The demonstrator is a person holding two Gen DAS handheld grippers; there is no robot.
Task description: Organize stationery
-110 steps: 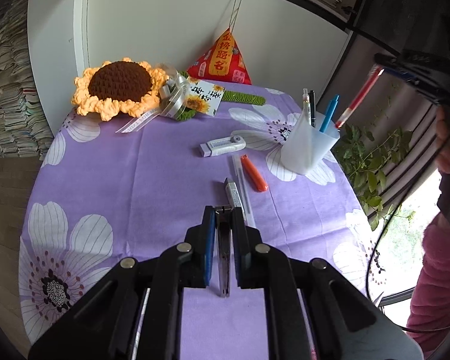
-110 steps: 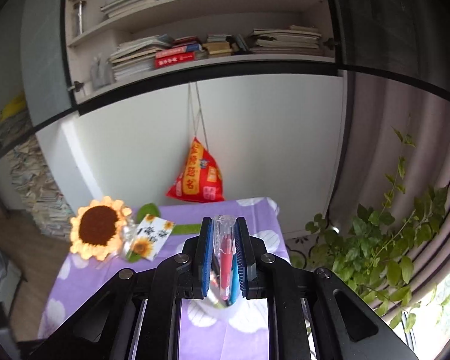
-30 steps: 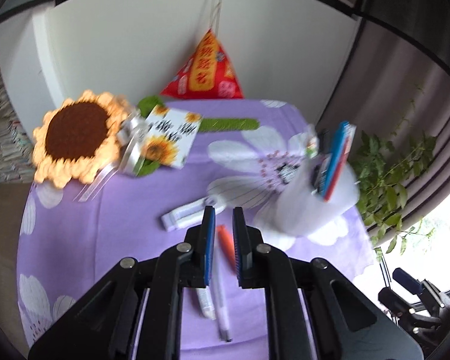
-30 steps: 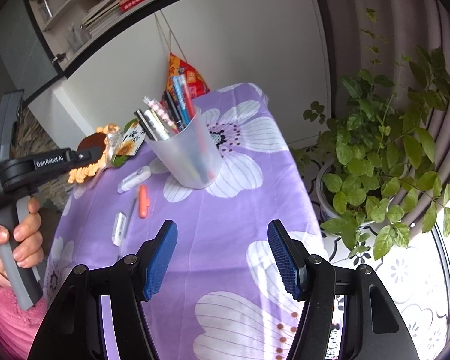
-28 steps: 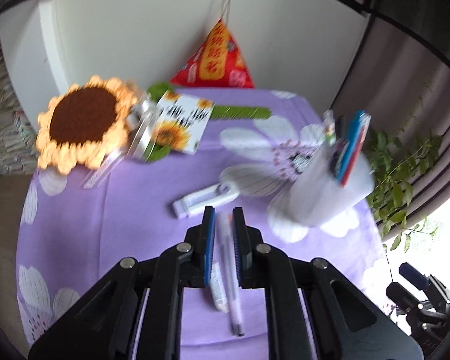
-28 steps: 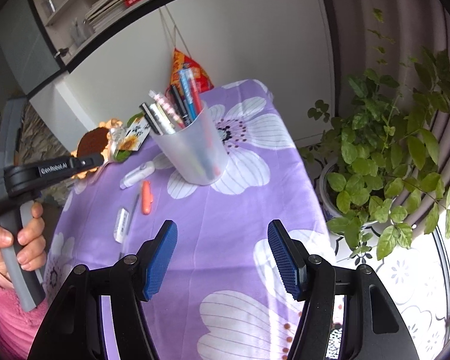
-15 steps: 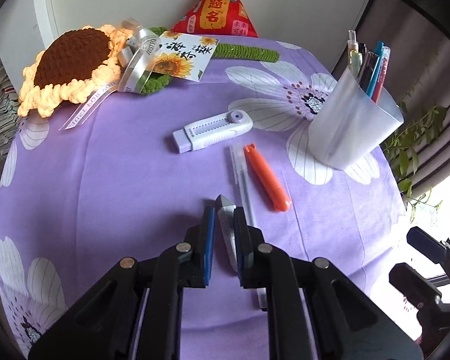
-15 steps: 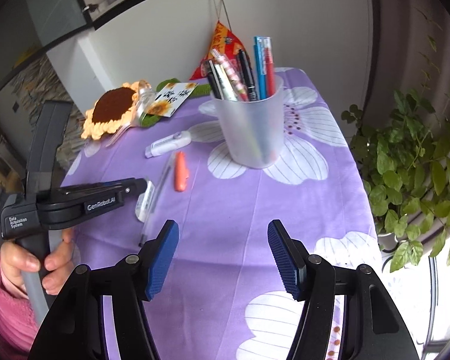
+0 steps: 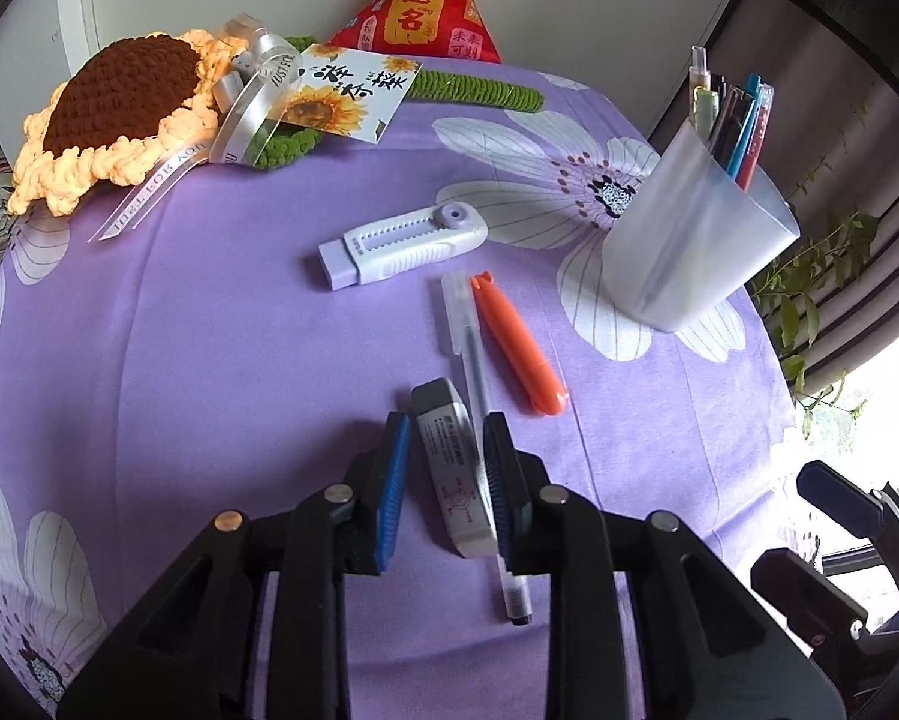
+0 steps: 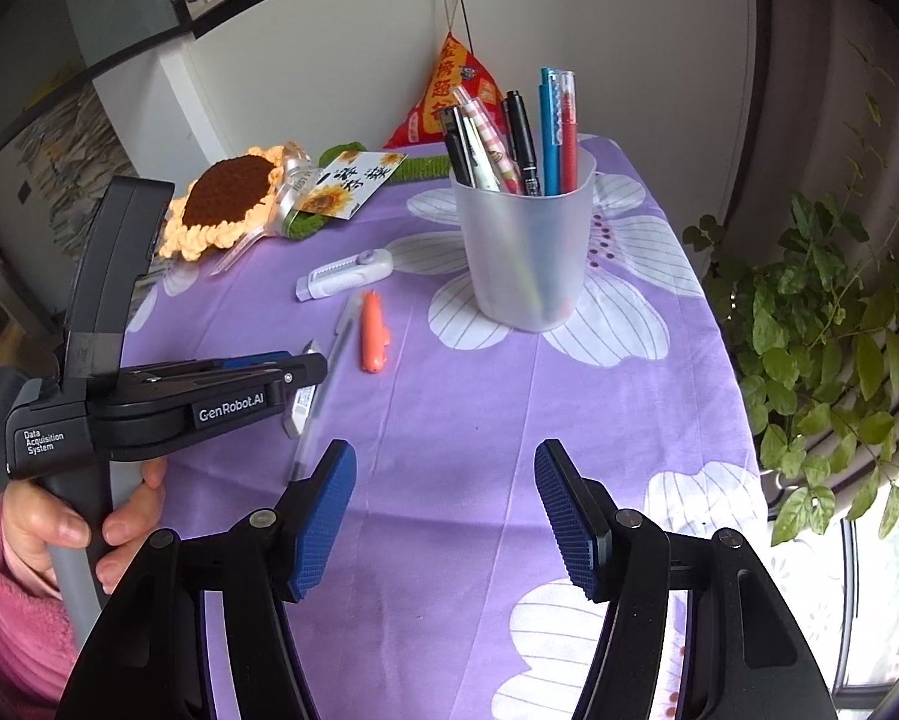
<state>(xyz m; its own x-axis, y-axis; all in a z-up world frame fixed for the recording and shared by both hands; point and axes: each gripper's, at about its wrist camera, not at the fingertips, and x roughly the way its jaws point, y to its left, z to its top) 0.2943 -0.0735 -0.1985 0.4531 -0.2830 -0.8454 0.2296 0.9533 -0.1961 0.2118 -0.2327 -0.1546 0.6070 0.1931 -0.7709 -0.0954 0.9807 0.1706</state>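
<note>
A white eraser with a grey end [image 9: 452, 462] lies on the purple flowered cloth [image 9: 239, 330], between the jaws of my left gripper [image 9: 446, 426]. Those jaws are opening, with a gap showing on the eraser's left side. A clear pen [image 9: 470, 348] runs beside the eraser and under the right finger. Just past it lie an orange pen [image 9: 518, 342] and a white-lilac cutter [image 9: 401, 240]. A frosted cup [image 10: 524, 252] holds several pens. My right gripper [image 10: 443, 480] hangs open and empty over the cloth, near the front of the cup.
A crochet sunflower [image 9: 113, 102], a sunflower card [image 9: 347, 90] and a red triangular pouch [image 9: 419, 6] sit at the back. A leafy plant [image 10: 821, 348] stands off the table's right edge. A hand in a pink sleeve [image 10: 35, 528] holds the left gripper's handle.
My left gripper came down onto the eraser, and its shut jaws have parted around it. The right gripper swung sideways and rolled, still open.
</note>
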